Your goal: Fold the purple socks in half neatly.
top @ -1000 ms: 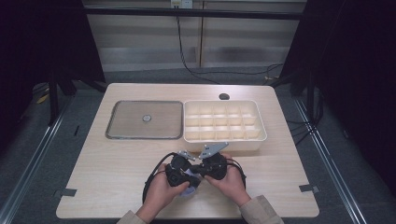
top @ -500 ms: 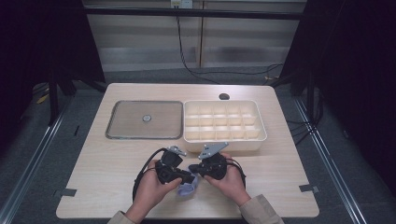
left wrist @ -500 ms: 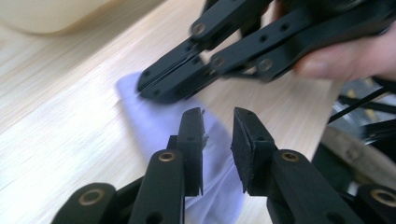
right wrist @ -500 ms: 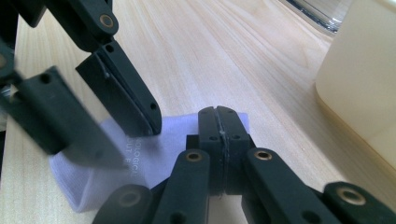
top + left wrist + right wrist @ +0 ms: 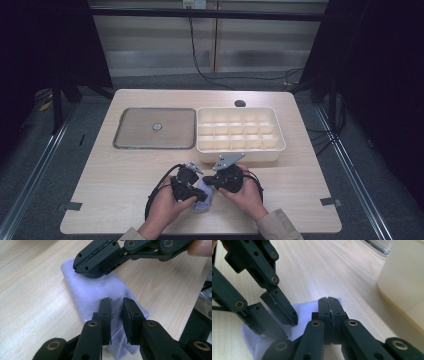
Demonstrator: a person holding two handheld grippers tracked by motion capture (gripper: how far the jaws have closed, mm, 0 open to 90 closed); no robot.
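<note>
My left hand-held gripper (image 5: 116,315) slightly parted over the lilac cloth (image 5: 100,290) at lower centre, closing lately, my right hand-held gripper (image 5: 328,305) pinched on its edge, bench (image 5: 125,170) beneath

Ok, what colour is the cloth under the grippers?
Pale lilac, plain and unpatterned: the cloth shows best in the left gripper view.

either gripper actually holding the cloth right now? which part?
Right gripper is shut on the far end of the cloth. Left gripper has just been closing, its jaws straddling a fold at the near end with a gap left, not clamped.

Lab — dark curtains (image 5: 380,75), test table (image 5: 125,175)
</note>
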